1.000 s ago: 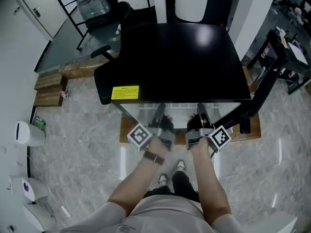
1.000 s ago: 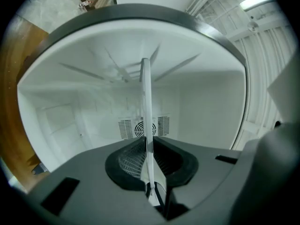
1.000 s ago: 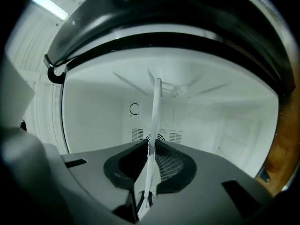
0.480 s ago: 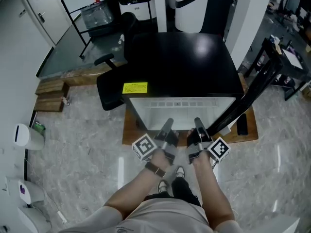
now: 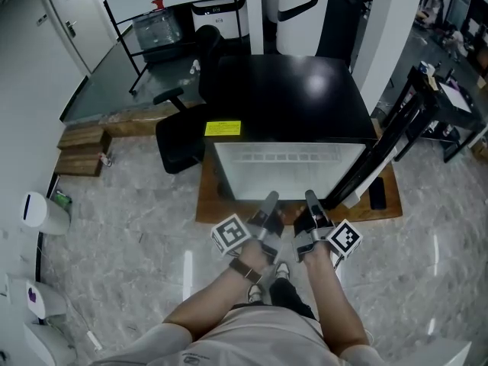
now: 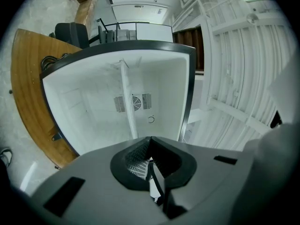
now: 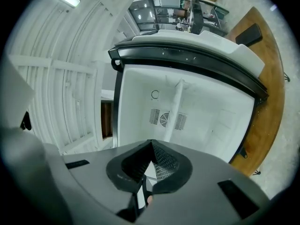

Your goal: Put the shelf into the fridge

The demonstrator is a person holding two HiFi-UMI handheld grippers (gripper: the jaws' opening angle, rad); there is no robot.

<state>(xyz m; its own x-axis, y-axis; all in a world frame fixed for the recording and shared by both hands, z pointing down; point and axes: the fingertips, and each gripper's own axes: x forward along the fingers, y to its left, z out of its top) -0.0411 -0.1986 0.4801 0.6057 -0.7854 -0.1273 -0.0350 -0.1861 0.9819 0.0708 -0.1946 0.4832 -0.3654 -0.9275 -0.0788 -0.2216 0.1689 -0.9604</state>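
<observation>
The black fridge (image 5: 282,97) stands open in the head view, its door (image 5: 381,155) swung out to the right. The white shelf (image 5: 290,175) lies flat at the fridge's mouth, its near edge towards me. My left gripper (image 5: 268,203) and right gripper (image 5: 311,201) are side by side, both shut on that near edge. In the left gripper view the shelf (image 6: 128,102) shows edge-on as a thin white bar across the white interior, running from the left gripper (image 6: 149,165). The right gripper view shows the shelf (image 7: 172,114) the same way, ahead of the right gripper (image 7: 149,165).
The fridge stands on a low wooden platform (image 5: 210,204) carrying a small black item (image 5: 377,193). A black office chair (image 5: 183,132) is close at its left. Wooden blocks (image 5: 80,139) and a white bin (image 5: 42,210) are farther left, and a black stand (image 5: 442,105) is at the right.
Both grippers now sit farther back from the fridge, nearer my body. More of the white shelf shows in front of the fridge's top edge than a second ago.
</observation>
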